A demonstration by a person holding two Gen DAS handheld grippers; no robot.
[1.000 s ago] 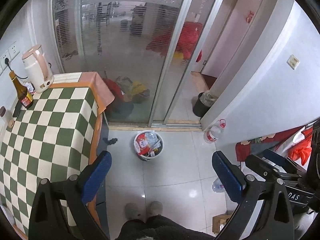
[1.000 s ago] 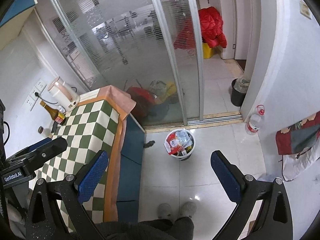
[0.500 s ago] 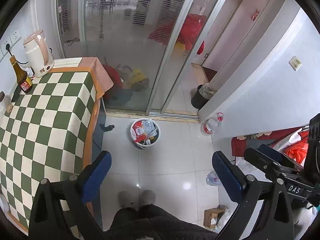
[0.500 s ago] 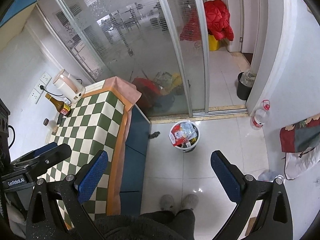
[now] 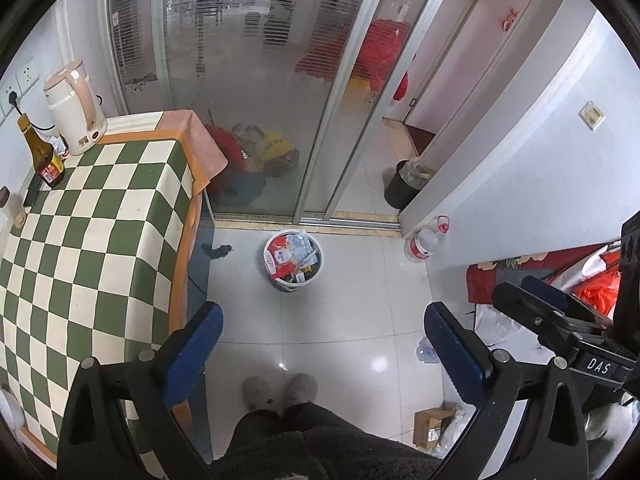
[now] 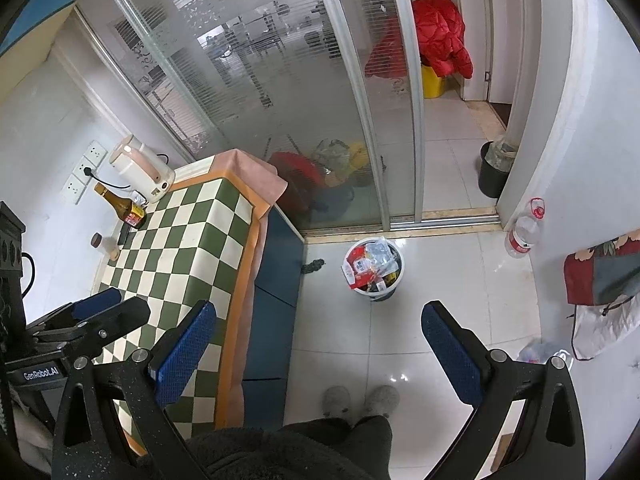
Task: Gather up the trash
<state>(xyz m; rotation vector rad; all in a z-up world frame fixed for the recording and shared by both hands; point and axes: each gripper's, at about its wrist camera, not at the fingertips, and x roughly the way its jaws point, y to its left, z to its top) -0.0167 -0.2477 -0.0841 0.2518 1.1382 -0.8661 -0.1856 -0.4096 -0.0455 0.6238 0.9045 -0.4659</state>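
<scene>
Both hand-held grippers, left (image 5: 322, 346) and right (image 6: 320, 344), wide open and empty; overfull trash bucket (image 5: 293, 260) on floor ahead, so clumsy grab may tip it, spilling wrappers.

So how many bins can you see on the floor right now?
2. A white bin full of wrappers stands on the tiles before the sliding glass door; a black bin sits beyond the doorway by the wall corner. Others may be hidden.
</scene>
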